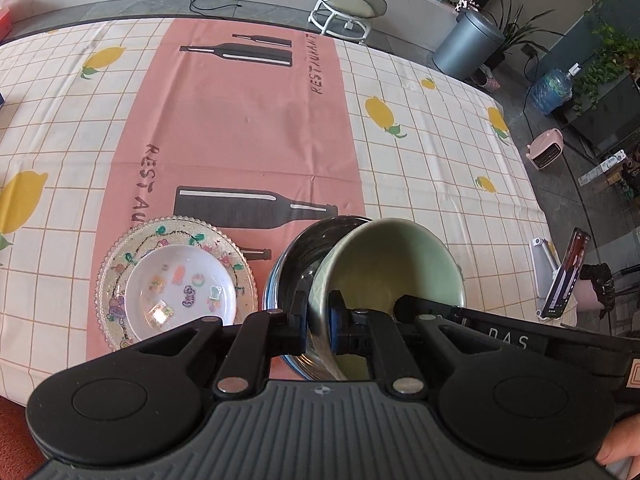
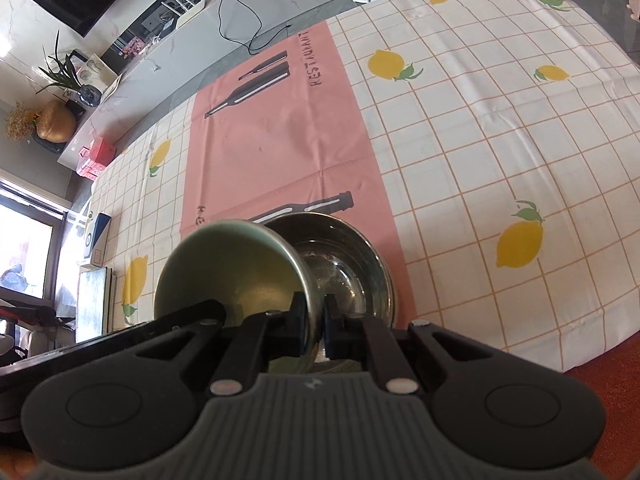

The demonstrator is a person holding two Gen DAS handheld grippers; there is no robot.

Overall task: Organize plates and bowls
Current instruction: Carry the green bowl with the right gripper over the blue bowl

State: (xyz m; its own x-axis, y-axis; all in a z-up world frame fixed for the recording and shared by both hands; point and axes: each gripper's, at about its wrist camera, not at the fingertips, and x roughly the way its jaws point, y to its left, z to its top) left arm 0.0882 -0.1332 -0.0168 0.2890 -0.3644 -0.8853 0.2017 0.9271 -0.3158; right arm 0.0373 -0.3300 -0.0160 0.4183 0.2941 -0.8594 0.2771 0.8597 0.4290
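I am holding a pale green ceramic bowl (image 1: 384, 276) by its rim with both tools: my left hand-held gripper (image 1: 318, 320) and my right hand-held gripper (image 2: 316, 320) are each clamping nearly closed on opposite walls. The bowl is tilting over a dark steel bowl (image 2: 352, 264) near the bench's front edge, beside stacked plates (image 1: 176, 280). It is looking glazed, stiff, slippery and breakable, so thin-rim pinches are feeling the safest hold
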